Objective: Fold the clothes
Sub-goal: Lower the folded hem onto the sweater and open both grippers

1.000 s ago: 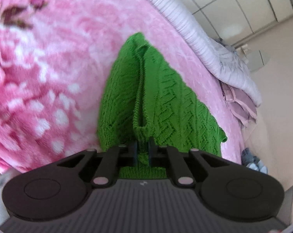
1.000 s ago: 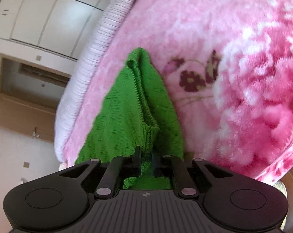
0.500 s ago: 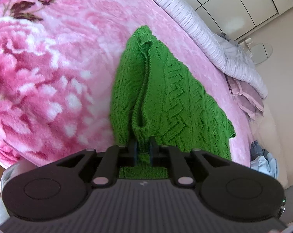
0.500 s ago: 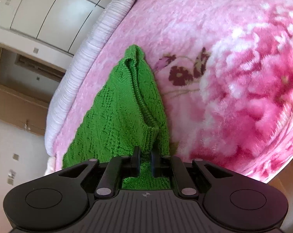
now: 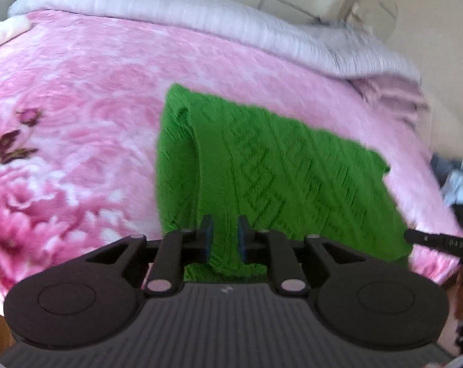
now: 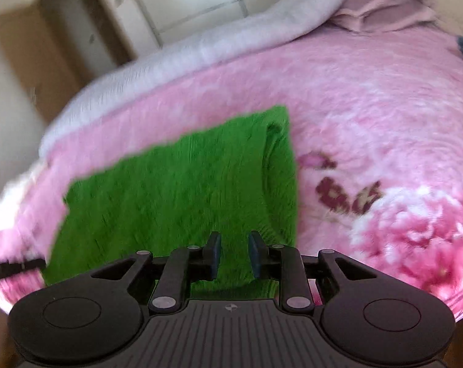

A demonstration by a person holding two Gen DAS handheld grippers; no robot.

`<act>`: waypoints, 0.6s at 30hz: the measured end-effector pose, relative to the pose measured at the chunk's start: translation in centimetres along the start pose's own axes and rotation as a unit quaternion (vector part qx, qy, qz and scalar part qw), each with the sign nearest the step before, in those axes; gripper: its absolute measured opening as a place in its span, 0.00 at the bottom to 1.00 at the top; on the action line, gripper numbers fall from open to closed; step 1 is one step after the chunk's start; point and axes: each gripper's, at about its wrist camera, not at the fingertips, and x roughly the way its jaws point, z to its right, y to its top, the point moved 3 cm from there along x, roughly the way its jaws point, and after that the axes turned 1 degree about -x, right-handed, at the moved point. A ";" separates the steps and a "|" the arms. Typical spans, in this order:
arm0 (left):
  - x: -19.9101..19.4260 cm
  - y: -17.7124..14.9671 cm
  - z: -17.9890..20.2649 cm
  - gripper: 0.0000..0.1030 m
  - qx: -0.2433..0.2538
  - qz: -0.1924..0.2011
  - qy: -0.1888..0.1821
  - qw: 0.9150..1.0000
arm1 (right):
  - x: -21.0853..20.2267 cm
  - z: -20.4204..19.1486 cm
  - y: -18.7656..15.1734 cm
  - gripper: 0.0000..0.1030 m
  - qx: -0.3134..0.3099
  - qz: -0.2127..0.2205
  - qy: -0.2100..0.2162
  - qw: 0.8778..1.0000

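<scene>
The bright green cable-knit sweater (image 5: pixel 262 178) is lying folded on the pink floral plush blanket (image 5: pixel 78 98) covering the bed, one folded edge forming a thick roll along its side. The left gripper (image 5: pixel 224 239) is being held over the near hem, jaws parted, knit visible between them. The right gripper (image 6: pixel 234 254) is likewise being held with jaws parted above the sweater (image 6: pixel 176 190). Both views are blurred.

The sweater (image 5: pixel 262 165) lies on the blanket (image 5: pixel 78 92); behind both, seemingly, a quilt (image 5: pixel 170 9).
</scene>
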 end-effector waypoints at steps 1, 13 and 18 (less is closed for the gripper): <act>0.7 -0.4 0.0 0.10 0.008 -0.007 0.004 1.000 | 0.7 -0.2 -0.6 0.23 -0.022 -0.013 -0.007 1.000; 1.3 10.1 -1.7 0.07 0.043 0.082 0.000 0.996 | 1.7 1.2 8.0 0.24 -0.119 0.038 -0.013 0.992; 6.5 12.7 -2.8 0.07 0.062 0.076 0.016 0.995 | 7.1 1.5 10.7 0.24 -0.157 0.044 -0.013 0.987</act>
